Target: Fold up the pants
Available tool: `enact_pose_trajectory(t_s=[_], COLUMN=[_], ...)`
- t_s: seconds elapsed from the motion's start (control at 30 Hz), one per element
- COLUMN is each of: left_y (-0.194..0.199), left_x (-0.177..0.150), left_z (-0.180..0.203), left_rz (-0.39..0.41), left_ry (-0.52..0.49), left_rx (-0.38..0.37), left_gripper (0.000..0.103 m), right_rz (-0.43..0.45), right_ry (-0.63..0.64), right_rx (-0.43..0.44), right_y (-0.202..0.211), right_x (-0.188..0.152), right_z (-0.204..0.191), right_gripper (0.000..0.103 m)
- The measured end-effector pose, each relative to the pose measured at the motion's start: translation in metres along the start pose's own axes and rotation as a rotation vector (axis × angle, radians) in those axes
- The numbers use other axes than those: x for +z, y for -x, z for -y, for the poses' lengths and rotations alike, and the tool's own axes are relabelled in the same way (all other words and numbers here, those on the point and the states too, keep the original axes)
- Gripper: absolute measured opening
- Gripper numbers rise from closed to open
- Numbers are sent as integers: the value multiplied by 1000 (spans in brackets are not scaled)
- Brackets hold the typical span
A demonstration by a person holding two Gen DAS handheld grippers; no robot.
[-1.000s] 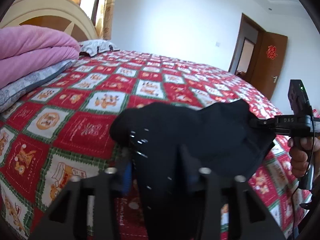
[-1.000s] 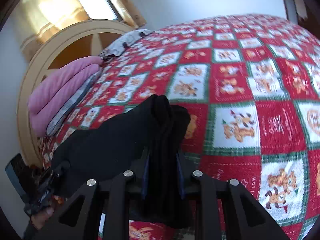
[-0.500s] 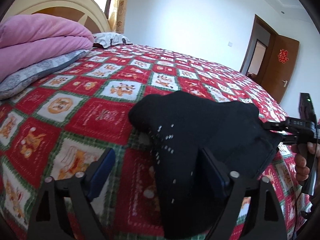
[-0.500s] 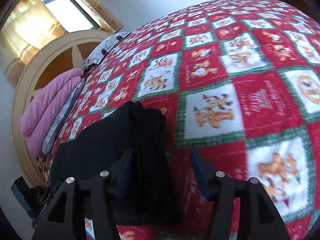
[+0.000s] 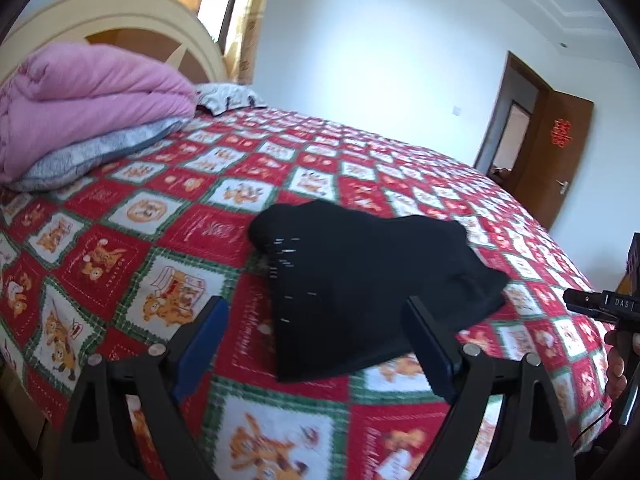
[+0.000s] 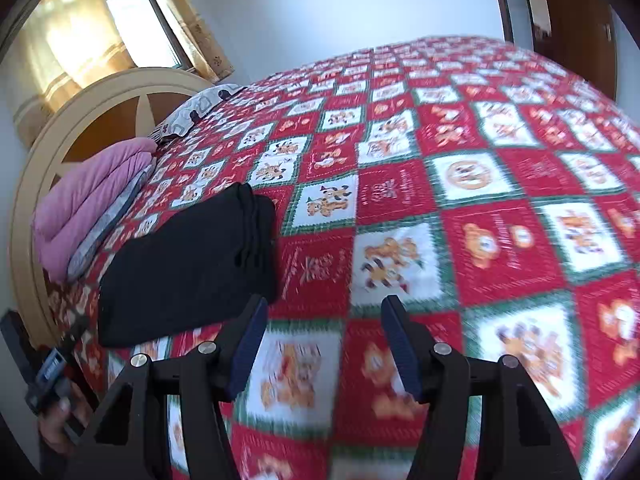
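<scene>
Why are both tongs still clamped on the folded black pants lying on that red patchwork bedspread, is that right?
Not quite. The folded black pants do lie on the red patchwork bedspread, but neither tool grips them: the left tongs and right tongs are open and empty, as both wrist views show.

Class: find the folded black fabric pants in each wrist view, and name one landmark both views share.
Left wrist view: folded black fabric pants lie centre, on the bed.
Right wrist view: pants lie left of centre.
Shared landmark: folded pink quilt by the headboard.
</scene>
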State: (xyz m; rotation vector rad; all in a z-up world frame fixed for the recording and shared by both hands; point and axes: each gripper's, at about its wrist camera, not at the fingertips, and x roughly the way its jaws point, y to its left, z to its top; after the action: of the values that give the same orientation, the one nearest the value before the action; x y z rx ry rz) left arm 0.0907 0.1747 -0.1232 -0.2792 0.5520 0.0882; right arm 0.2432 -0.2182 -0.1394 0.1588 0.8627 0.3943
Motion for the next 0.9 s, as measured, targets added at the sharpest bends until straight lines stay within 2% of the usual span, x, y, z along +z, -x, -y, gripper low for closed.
enact_pose_trajectory(t_s=[0.17,0.37,0.43,0.6,0.9], left_y=[23,48,57,73,85], left_x=[1,2,2,-3,-6], left_z=[18,34,38,46,55], left_rz=[23,46,54,68,81], left_ry=[-42,-77,-87,-111,-131], left_rx=[-20,-19,-16,-16,-27], left_gripper=[90,90,95,96,96], right_rz=[66,129,150,186,193], right_ry=[98,210,244,310,302], right_rx=[-13,-18,-22,-18,-14], right_y=[48,82,91,102,109], right_x=[-21,-36,-39,-45,-48], right_z=[-13,-40,-48,-64,-64], right_gripper=[61,62,63,65,65])
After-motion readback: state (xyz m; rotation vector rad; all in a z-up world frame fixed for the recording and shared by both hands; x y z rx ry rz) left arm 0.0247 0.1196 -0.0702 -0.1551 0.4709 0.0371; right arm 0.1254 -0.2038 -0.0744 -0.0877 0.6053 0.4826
